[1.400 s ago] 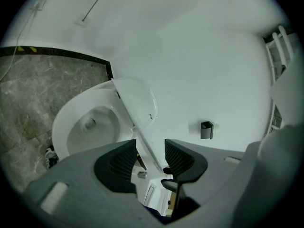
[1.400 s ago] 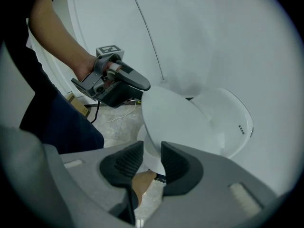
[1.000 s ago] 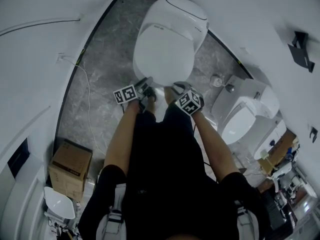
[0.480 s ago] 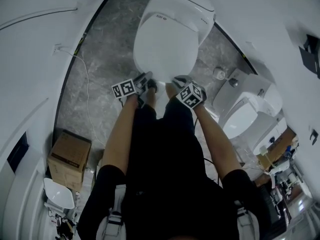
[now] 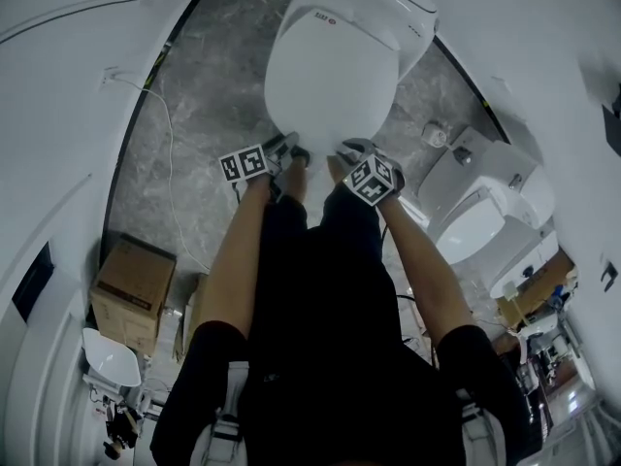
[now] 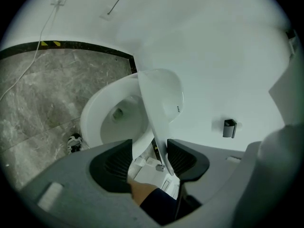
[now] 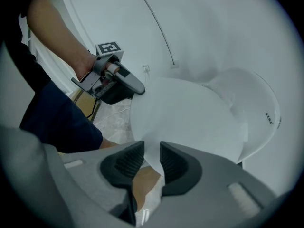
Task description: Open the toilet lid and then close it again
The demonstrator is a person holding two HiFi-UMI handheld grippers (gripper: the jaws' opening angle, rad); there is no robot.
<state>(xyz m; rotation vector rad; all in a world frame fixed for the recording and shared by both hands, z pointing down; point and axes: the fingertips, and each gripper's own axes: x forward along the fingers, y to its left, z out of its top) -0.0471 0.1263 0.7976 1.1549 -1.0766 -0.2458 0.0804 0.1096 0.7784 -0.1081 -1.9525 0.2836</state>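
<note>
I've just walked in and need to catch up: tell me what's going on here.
A person stands over a toilet with a gripper in each hand. The left gripper and right gripper both have the front edge of the lid between their jaws, which are opening. The lid is partly raised, with the bowl showing beneath it.

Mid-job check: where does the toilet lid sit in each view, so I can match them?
Head view: toilet lid, white oval, top centre.
Left gripper view: centre, edge-on, tilted up, rim between the left gripper's opening jaws.
Right gripper view: broad white surface, centre, front rim between the right gripper's opening jaws.
Shared landmark: the left gripper, at the lid's front rim in the head view, upper left in the right gripper view.
</note>
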